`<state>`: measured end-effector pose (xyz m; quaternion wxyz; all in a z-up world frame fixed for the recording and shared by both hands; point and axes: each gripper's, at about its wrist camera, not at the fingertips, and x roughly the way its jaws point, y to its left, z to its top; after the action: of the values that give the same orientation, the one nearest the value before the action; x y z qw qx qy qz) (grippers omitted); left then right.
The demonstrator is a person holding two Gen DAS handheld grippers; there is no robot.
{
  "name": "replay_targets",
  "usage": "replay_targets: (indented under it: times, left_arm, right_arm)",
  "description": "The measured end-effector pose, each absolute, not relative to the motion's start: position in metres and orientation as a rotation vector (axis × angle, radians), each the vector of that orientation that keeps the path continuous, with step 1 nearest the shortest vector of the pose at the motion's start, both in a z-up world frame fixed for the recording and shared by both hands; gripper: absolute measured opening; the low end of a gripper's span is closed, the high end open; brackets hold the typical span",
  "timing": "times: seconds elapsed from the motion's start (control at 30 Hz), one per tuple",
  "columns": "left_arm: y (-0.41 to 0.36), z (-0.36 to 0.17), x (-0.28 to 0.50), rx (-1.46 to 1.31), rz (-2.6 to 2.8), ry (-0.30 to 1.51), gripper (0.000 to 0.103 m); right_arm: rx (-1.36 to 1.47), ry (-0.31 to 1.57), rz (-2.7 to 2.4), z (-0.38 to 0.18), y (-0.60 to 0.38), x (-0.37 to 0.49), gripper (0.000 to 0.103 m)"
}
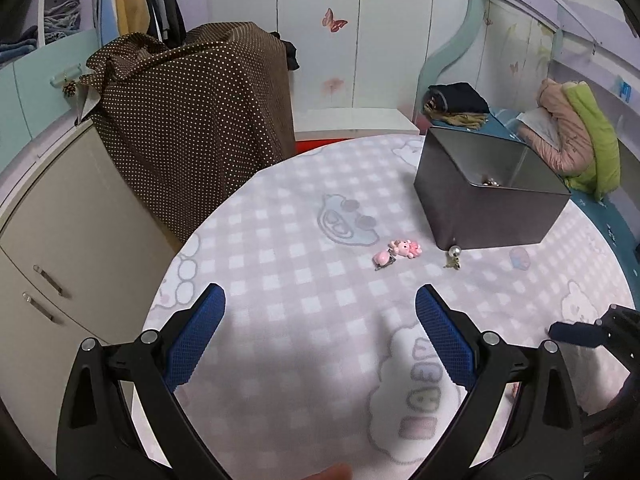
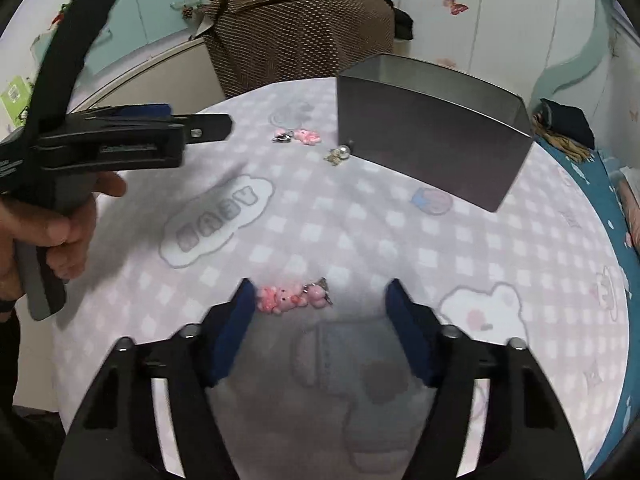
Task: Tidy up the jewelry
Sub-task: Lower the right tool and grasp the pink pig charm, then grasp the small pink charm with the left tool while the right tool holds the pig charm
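Observation:
A pink figure hair clip (image 1: 400, 252) lies on the checked pink cloth (image 1: 280, 264), well ahead of my open, empty left gripper (image 1: 320, 304). A pearl earring (image 1: 453, 257) lies by the near corner of the grey metal box (image 1: 492, 204), which holds a few small pieces. In the right wrist view a second pink clip (image 2: 294, 297) lies between the tips of my open right gripper (image 2: 320, 300), close to the left finger. The far clip (image 2: 300, 136), the earring (image 2: 340, 155) and the box (image 2: 428, 140) show beyond.
The round table's cloth edge drops off at left near a beige cabinet (image 1: 60, 248). A brown dotted cloth (image 1: 192, 112) covers something behind the table. A bed with folded clothes (image 1: 560, 136) lies at right. My left gripper, hand-held, shows in the right wrist view (image 2: 120, 136).

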<state>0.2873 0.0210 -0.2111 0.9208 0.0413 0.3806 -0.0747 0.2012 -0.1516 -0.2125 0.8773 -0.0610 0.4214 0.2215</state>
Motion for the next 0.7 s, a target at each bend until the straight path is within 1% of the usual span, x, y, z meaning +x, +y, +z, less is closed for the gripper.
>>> replay_targets:
  times: [0.03,0.1,0.13,0.37,0.53,0.6,0.63,0.7]
  left_arm:
    - [0.020,-0.212,0.289,0.086,-0.155,0.783,0.096]
    - [0.018,-0.213,0.293,0.088,-0.160,0.786,0.096]
    - [0.016,-0.214,0.296,0.088,-0.165,0.788,0.096]
    - [-0.003,-0.224,0.324,0.137,-0.214,0.809,0.096]
    - [-0.013,-0.237,0.344,0.177,-0.236,0.855,0.095]
    - [-0.014,-0.240,0.350,0.178,-0.247,0.871,0.086]
    - [-0.013,-0.241,0.352,0.183,-0.251,0.880,0.076]
    - [-0.011,-0.243,0.356,0.167,-0.277,0.895,0.071]
  right_arm:
    - [-0.131,0.877,0.470,-0.211,-0.150,0.201,0.050]
    - [-0.135,0.872,0.488,-0.211,-0.148,0.200,0.038]
    - [-0.138,0.870,0.491,-0.212,-0.148,0.200,0.035]
    - [-0.115,0.871,0.489,-0.210,-0.154,0.204,0.034]
    - [-0.063,0.878,0.478,-0.211,-0.163,0.207,0.034]
    - [-0.039,0.880,0.478,-0.211,-0.166,0.208,0.034]
    - [-0.031,0.880,0.476,-0.210,-0.167,0.209,0.034]
    - [-0.020,0.876,0.472,-0.209,-0.169,0.209,0.034]
